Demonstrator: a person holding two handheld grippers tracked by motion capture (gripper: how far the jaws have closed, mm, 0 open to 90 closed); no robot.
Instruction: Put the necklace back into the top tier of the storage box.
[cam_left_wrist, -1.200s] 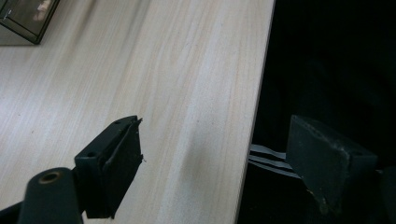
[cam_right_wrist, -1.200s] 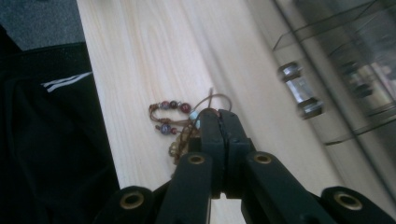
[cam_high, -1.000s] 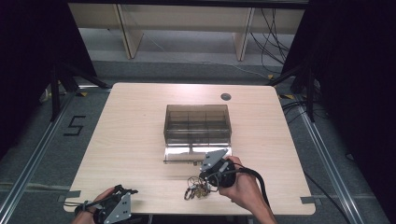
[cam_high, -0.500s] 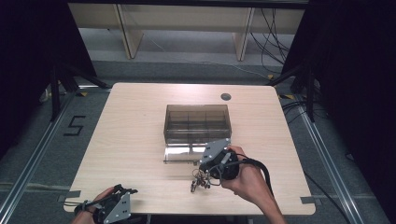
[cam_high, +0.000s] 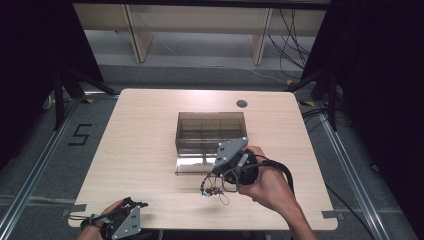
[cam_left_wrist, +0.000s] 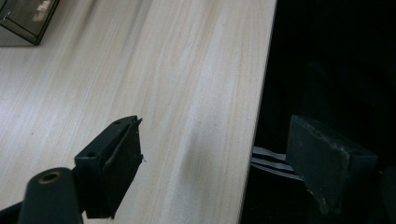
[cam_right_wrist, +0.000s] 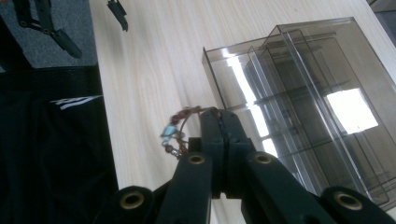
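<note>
A beaded bracelet (cam_high: 210, 189) with brown and turquoise beads hangs clear of the table, just in front of a smoky clear compartment box (cam_high: 200, 145). My right gripper (cam_high: 218, 182) is shut on its wire loop. In the right gripper view the jaws are pressed together (cam_right_wrist: 219, 117) with the bracelet (cam_right_wrist: 175, 135) dangling to their left and the box (cam_right_wrist: 303, 107) on the right. My left gripper (cam_high: 138, 203) rests at the table's front left corner. Its jaws stand wide open (cam_left_wrist: 215, 130) over the table edge with nothing between them.
The light wooden table (cam_high: 140, 130) has a round cable hole (cam_high: 242, 104) at the back right. The box's clear lid (cam_high: 192, 166) lies flat against its front side. Dark floor and shelving surround the table.
My right gripper has risen and lifted the bracelet off the table, shifting slightly toward the box. The left gripper has stayed where it was.
</note>
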